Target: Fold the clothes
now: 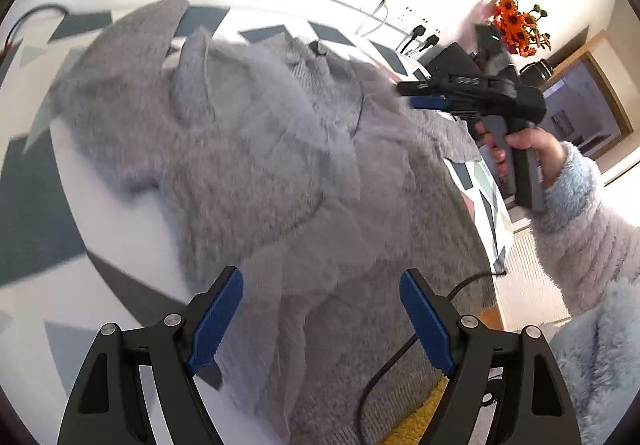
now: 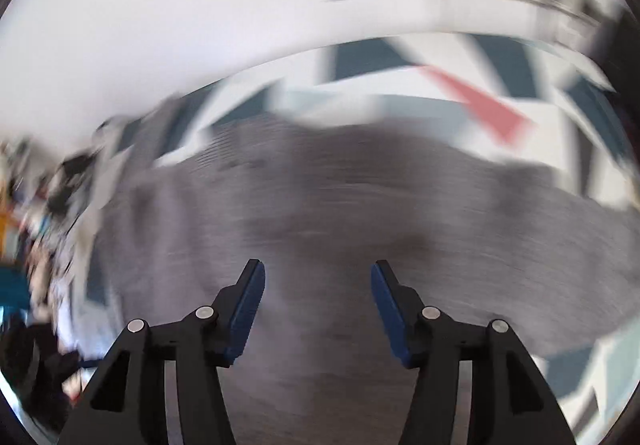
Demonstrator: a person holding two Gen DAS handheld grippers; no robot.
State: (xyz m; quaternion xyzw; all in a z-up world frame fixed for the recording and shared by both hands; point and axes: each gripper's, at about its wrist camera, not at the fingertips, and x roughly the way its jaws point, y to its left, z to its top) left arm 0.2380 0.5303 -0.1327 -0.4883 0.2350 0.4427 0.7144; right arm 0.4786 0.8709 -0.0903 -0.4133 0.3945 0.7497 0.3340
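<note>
A fluffy grey sweater (image 1: 272, 149) lies rumpled on a table covered by a cloth with dark and white geometric shapes (image 1: 36, 213). My left gripper (image 1: 322, 285) is open and empty, just above the sweater's near part. My right gripper (image 1: 416, 95) shows in the left wrist view at the sweater's far right edge, held in a hand. In the right wrist view, which is blurred, the right gripper (image 2: 318, 277) is open and empty over the grey sweater (image 2: 360, 213).
Orange flowers (image 1: 518, 23) and a dark jar (image 1: 538, 69) stand at the far right of the table. Plugs and sockets (image 1: 420, 33) are on the wall behind. A black cable (image 1: 400, 353) runs over the sweater's near edge. The table edge drops off on the right (image 1: 498, 229).
</note>
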